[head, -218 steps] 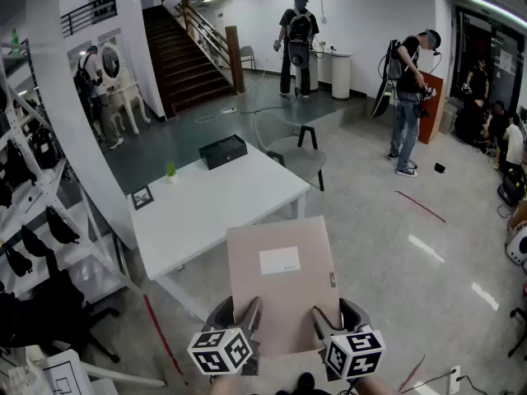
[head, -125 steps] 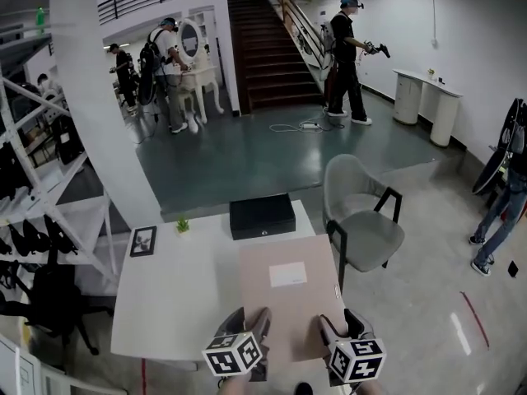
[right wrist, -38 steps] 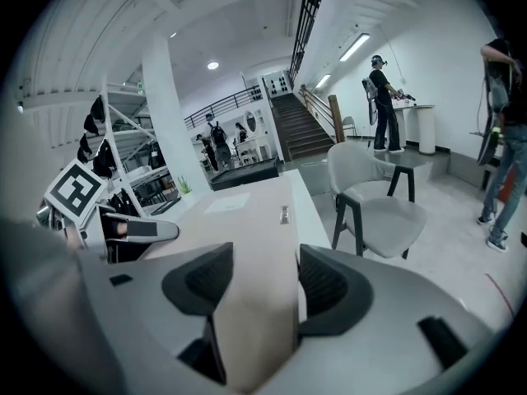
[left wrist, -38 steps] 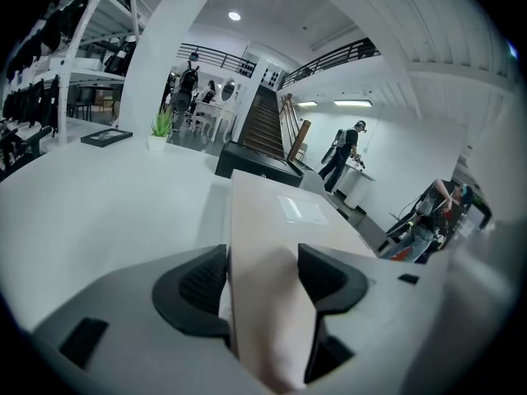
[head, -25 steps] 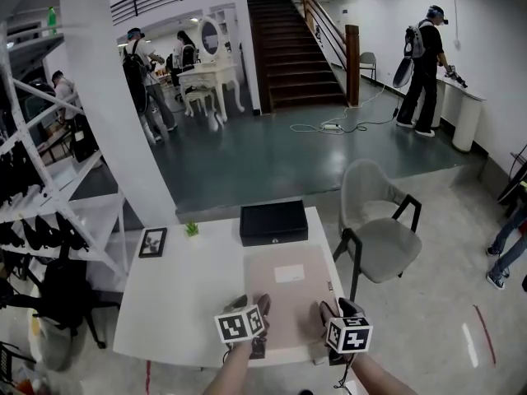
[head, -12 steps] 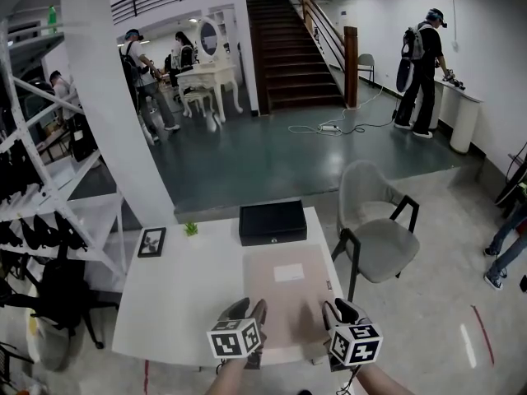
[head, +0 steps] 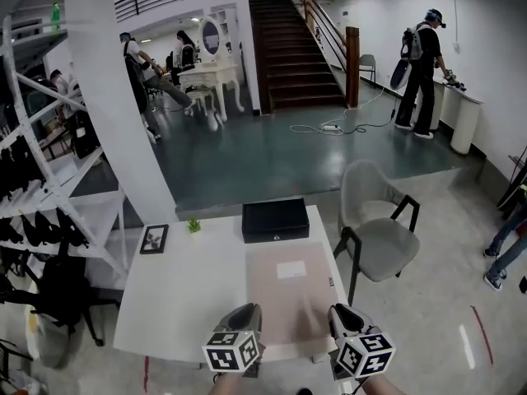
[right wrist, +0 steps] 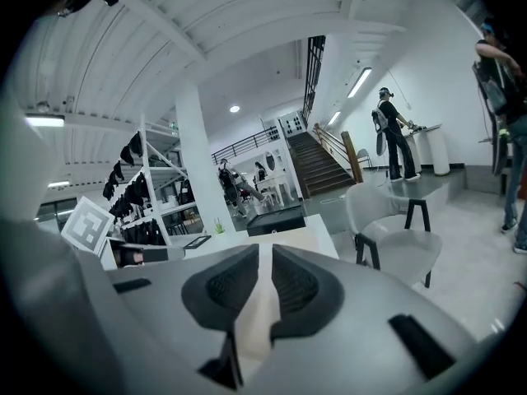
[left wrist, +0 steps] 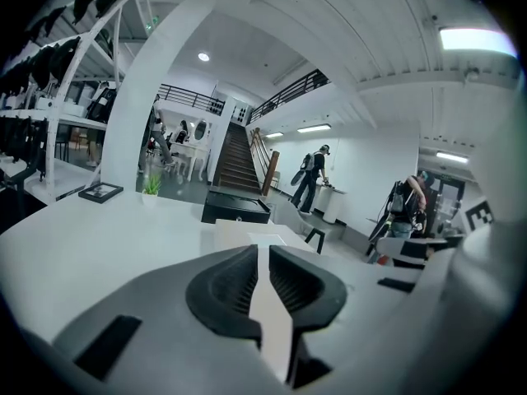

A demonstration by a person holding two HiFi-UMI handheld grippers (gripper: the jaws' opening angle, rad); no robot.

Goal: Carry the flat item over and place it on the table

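White table (head: 181, 286) in the open hall — the flat item (head: 288, 290) lies on it, close along its right edge.
The left gripper (head: 249, 311) and right gripper (head: 341, 313) hover at its near end, their jaws having just been closing, nearly together on nothing — a stray nudge could slide it off.

flat item (head: 288, 290) now on table (head: 177, 290) | left claw (head: 247, 311), right claw (head: 342, 311) pulled back | jaws just closing, empty

Grey left gripper (head: 249, 313) & right gripper (head: 340, 314), black ribbed jaws, b/w square-marker cubes (head: 231, 350) on each
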